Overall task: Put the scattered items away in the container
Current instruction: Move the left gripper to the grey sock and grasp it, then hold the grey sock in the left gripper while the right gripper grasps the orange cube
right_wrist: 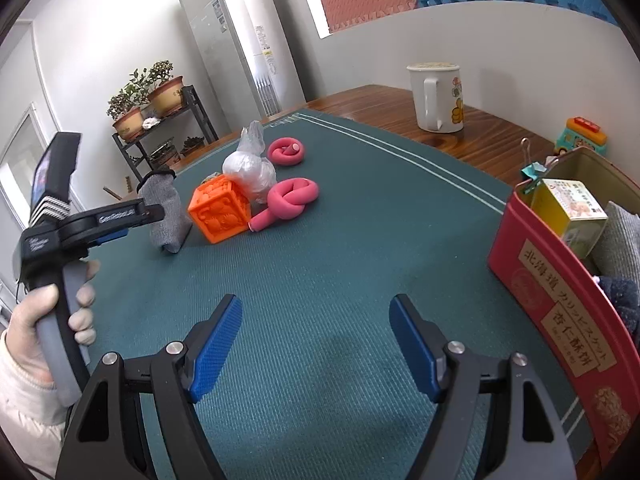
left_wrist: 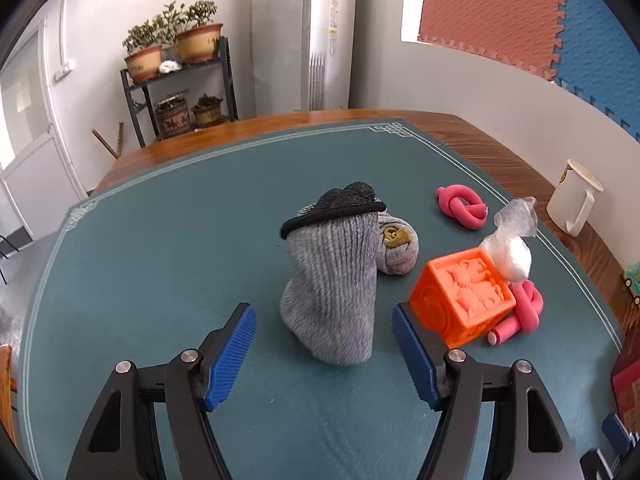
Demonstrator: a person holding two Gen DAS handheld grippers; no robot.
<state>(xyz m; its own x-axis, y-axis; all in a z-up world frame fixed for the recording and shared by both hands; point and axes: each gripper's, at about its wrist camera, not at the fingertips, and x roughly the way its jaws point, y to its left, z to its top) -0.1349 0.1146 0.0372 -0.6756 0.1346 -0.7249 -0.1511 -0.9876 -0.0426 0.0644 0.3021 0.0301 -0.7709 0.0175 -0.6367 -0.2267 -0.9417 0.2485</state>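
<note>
A grey sock with a black cuff (left_wrist: 334, 280) stands on the green mat, just ahead of my open left gripper (left_wrist: 324, 316), between its blue pads. It also shows in the right wrist view (right_wrist: 168, 212). Behind it lies a rolled grey sock (left_wrist: 398, 246). An orange cube (left_wrist: 466, 296) (right_wrist: 220, 208), a white plastic bag (left_wrist: 508, 252) (right_wrist: 250, 172) and two pink knotted foam rolls (left_wrist: 462, 206) (left_wrist: 520, 312) sit to the right. My right gripper (right_wrist: 316, 320) is open and empty over bare mat. The red tin (right_wrist: 560, 292) stands at its right, holding a small box (right_wrist: 572, 208) and grey cloth.
A white mug (right_wrist: 436, 98) (left_wrist: 572, 200) stands on the wooden table edge. A toy bus (right_wrist: 582, 136) and a binder clip (right_wrist: 534, 168) are behind the tin. A plant shelf (left_wrist: 180, 80) and an air conditioner (left_wrist: 316, 32) stand beyond the table.
</note>
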